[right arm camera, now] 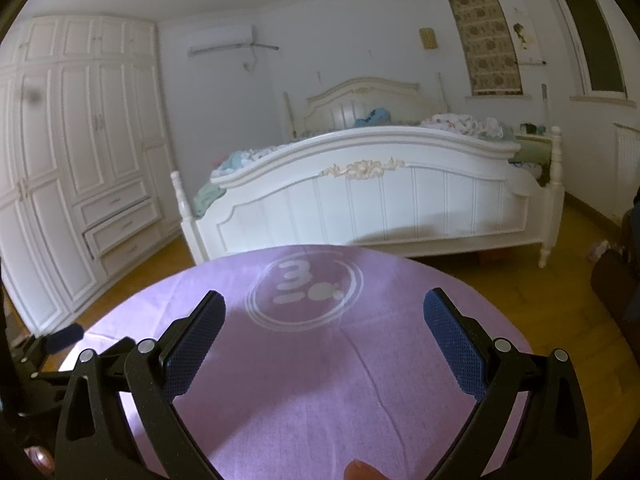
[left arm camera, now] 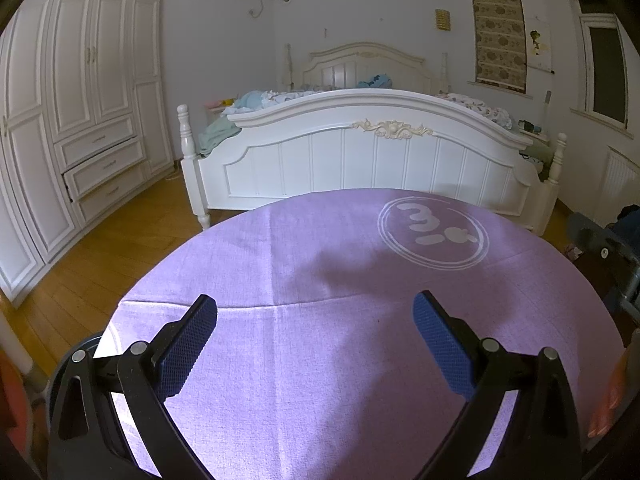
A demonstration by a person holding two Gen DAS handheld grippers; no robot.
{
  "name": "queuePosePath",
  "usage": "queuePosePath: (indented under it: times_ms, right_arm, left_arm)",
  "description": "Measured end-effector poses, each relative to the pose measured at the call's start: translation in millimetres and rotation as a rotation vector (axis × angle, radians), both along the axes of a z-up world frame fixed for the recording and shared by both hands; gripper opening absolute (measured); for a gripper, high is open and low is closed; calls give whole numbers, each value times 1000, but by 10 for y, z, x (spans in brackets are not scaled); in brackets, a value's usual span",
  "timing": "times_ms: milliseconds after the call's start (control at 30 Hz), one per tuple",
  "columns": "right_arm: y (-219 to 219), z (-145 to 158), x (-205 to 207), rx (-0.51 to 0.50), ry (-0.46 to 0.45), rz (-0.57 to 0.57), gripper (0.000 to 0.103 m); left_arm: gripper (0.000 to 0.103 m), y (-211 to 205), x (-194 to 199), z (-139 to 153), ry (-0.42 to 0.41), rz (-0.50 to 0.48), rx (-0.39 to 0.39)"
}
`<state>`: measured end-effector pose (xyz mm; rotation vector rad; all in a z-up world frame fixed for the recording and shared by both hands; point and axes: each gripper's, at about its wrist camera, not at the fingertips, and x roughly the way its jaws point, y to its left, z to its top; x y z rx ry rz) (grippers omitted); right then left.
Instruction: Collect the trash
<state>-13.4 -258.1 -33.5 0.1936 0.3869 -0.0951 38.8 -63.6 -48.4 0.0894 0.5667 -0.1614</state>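
My left gripper [left arm camera: 315,307] hangs open above a purple cloth [left arm camera: 320,360] that covers a table, with nothing between its blue pads [left arm camera: 188,344]. My right gripper [right arm camera: 325,305] is open too, over the same purple cloth [right arm camera: 320,380] near its white round logo [right arm camera: 306,294]. No trash shows on the cloth in either view. The tip of the left gripper [right arm camera: 64,338] pokes in at the left edge of the right wrist view. A fingertip [right arm camera: 362,470] shows at the bottom edge there.
A white bed [left arm camera: 360,160] with bedding piled on it stands just beyond the table. A white wardrobe [left arm camera: 80,120] with a drawer slightly ajar fills the left wall. Wooden floor [left arm camera: 100,248] lies between. A dark chair [left arm camera: 608,252] sits at the right.
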Motion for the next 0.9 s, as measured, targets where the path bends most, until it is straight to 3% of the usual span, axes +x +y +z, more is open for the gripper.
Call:
queuePosePath:
  times_ms: [900]
  right_arm:
    - [16,-5,-8,4,0,-3,98]
  left_arm:
    - [98,-5,-4,-4,1,2,3]
